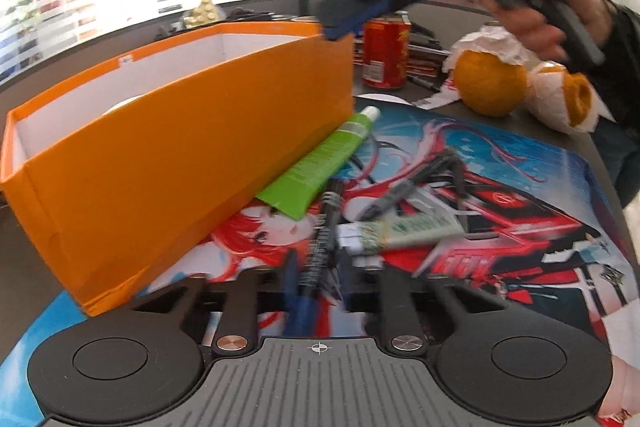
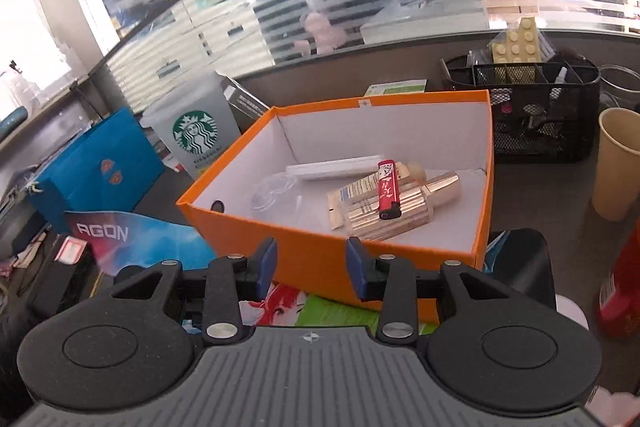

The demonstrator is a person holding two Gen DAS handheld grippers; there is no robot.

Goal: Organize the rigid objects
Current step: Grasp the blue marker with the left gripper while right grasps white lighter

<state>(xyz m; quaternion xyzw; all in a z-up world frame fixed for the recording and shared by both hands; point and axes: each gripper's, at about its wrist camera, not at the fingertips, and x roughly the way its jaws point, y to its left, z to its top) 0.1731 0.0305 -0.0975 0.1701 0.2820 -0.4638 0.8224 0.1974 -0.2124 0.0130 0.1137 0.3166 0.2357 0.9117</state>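
Observation:
My left gripper hangs low over the printed mouse mat, blurred, its blue pads shut on a black pen that lies among small items. Beside the pen lie a green tube leaning against the orange box, a white-green tube and a grey marker. My right gripper is open and empty at the near wall of the orange box. The box holds a red lighter, a gold bottle and a white flat piece. A hand carries the right gripper above the box corner.
A red can and two oranges on paper stand behind the mat. Around the box are a Starbucks cup, a blue bag, a black mesh organiser and a paper cup.

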